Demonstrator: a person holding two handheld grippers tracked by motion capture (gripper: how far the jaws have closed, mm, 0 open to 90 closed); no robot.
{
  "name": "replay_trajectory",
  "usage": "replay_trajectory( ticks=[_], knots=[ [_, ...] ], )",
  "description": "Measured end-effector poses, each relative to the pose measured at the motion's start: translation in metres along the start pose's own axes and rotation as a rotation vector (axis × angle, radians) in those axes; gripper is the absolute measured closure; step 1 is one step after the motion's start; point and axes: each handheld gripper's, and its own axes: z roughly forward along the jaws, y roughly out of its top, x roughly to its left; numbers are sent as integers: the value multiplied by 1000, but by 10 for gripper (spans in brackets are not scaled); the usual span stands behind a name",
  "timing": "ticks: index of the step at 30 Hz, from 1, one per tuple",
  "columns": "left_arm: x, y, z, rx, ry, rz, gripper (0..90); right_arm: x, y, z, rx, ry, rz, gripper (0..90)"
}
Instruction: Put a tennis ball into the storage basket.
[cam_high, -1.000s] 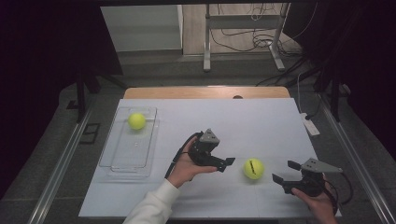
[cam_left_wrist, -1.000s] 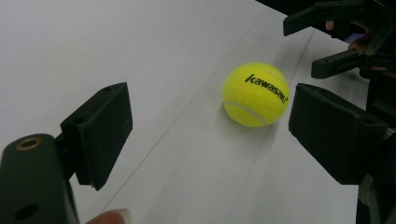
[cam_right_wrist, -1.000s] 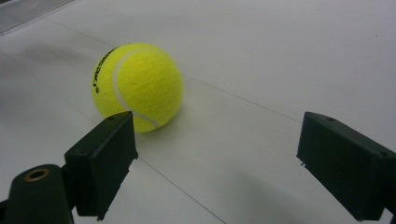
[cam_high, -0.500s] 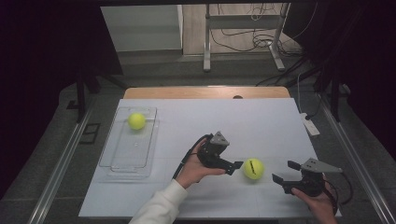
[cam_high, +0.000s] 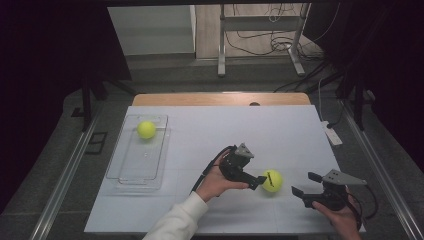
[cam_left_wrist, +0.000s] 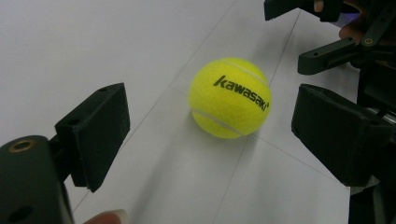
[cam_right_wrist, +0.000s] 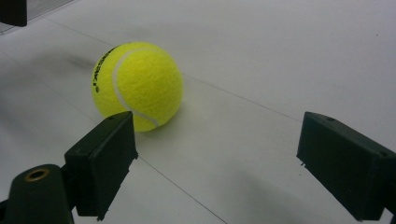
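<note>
1. While lying on the white counter (cam_high: 280, 135) in the lower middle of the high view, Kawasaki tennis ball (cam_high: 272, 180) just ahead of left gripper (cam_high: 259, 181), touching neither jaw.
2. Jaws of left gripper apart, just been opening, ball beyond their tips.
3. Right gripper (cam_high: 304, 184) at lower right, jaws apart, near the ball.
4. Second tennis ball (cam_high: 146, 129) inside clear tray (cam_high: 131, 173) at left.

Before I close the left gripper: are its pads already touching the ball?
No: in the left gripper view the ball lies between the open pads with clear gaps either side.
</note>
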Motion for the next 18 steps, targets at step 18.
replay_trajectory(
  ticks=[18],
  knots=[
    [-7,8,29,66,-34,27,97,-1,0,0,3,1,2,119]
  ],
)
